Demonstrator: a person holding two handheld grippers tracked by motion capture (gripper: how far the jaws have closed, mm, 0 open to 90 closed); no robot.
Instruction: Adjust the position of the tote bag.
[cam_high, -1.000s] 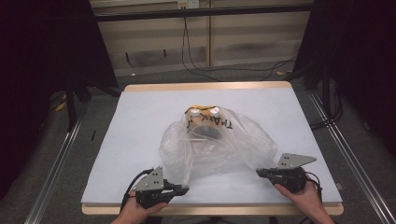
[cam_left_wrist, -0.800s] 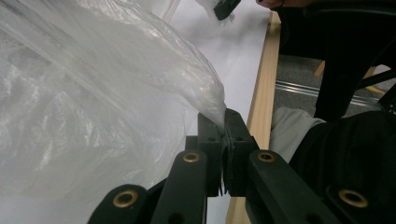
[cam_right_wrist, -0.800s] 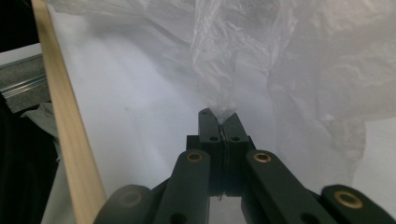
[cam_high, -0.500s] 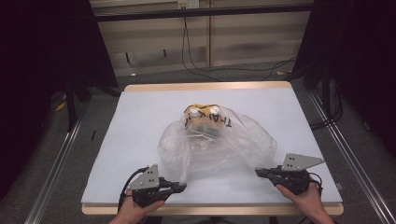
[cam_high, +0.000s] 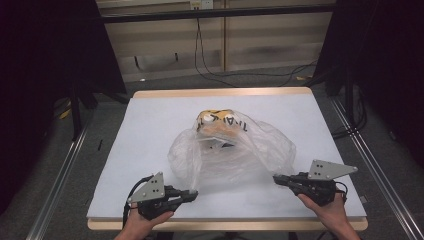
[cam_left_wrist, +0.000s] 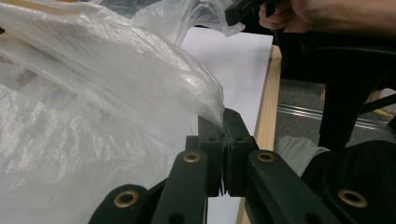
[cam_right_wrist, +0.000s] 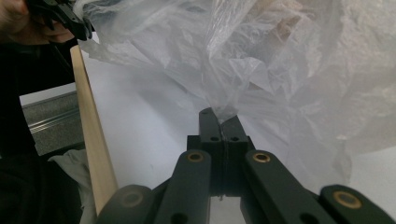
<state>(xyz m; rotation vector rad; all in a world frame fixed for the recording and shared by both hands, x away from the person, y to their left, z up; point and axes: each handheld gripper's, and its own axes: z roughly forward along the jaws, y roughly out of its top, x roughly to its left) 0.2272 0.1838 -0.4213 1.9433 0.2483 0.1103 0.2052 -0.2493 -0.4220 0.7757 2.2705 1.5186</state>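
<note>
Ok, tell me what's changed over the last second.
The toy with tiger stripes has slid farther out of the clear plastic bag at its far end, and now its pale face shows. The left gripper and the right gripper have drawn back a little toward the near table edge. Both stay shut on the bag's near corners.

Table (cam_high: 150, 125): white top with a pale wood edge, standing on a grey floor (cam_high: 115, 107). Rails (cam_high: 55, 180): metal, running along the floor at both sides of the table. Back wall (cam_high: 260, 45): beige panels, sitting behind a dark crossbar (cam_high: 215, 12). Cables (cam_high: 210, 60): black, hanging down the wall and trailing over the floor. Curtains (cam_high: 45, 60): dark, hanging at far left and right. Light: falling evenly on the tabletop.
</note>
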